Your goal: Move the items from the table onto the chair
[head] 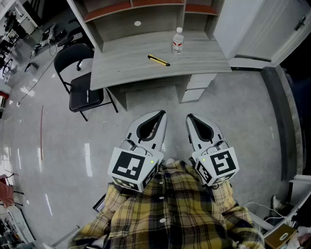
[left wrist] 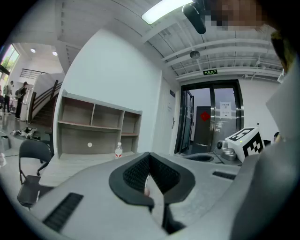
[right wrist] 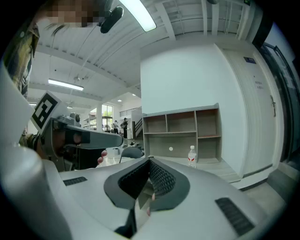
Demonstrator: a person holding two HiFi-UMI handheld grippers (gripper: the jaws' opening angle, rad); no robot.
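A clear water bottle with a red label stands upright on the grey desk, and a yellow and black pen-like tool lies to its left. The black folding chair stands at the desk's left end, its seat bare. Both grippers are held close to the person's body, well short of the desk. My left gripper is shut with nothing in it, and so is my right gripper. The bottle and chair show far off in the left gripper view; the bottle also shows in the right gripper view.
A shelf unit rises behind the desk, and drawers hang under its right side. A white cabinet or door stands at the right. Grey floor lies between me and the desk. Cables and clutter sit at the lower right.
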